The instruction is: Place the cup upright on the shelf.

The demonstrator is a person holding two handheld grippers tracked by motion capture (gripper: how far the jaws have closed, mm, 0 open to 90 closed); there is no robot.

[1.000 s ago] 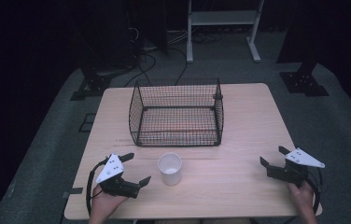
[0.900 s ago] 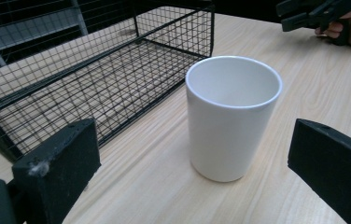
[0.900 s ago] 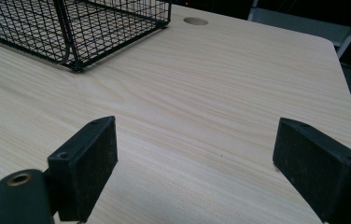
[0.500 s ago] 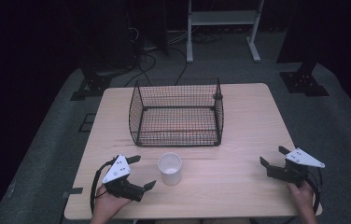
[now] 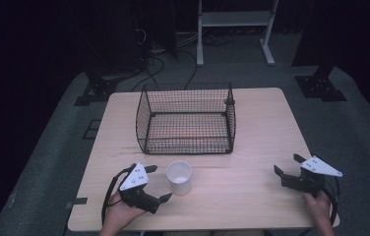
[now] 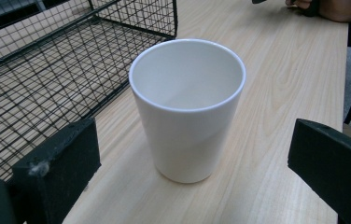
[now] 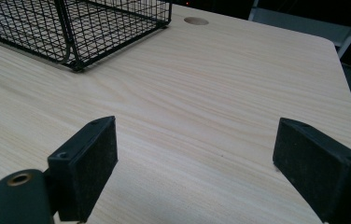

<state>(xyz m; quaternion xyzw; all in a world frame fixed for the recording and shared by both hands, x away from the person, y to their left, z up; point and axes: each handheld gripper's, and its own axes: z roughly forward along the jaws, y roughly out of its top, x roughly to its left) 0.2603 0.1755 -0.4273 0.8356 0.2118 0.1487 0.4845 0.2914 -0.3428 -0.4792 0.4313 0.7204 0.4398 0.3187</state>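
A white cup [image 5: 179, 177] is seen upright near the table's [image 5: 257, 128] front edge, left of centre, just before the wire basket [image 5: 187, 118]. The left gripper [image 5: 157, 183] is held spread wide beside the cup, not touching. The right gripper [image 5: 286, 165], also spread and empty, is held at the front right corner.

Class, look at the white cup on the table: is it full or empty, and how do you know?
Empty. In the left gripper view the white cup stands upright, and its bare white inside shows down past the rim, with nothing in it.
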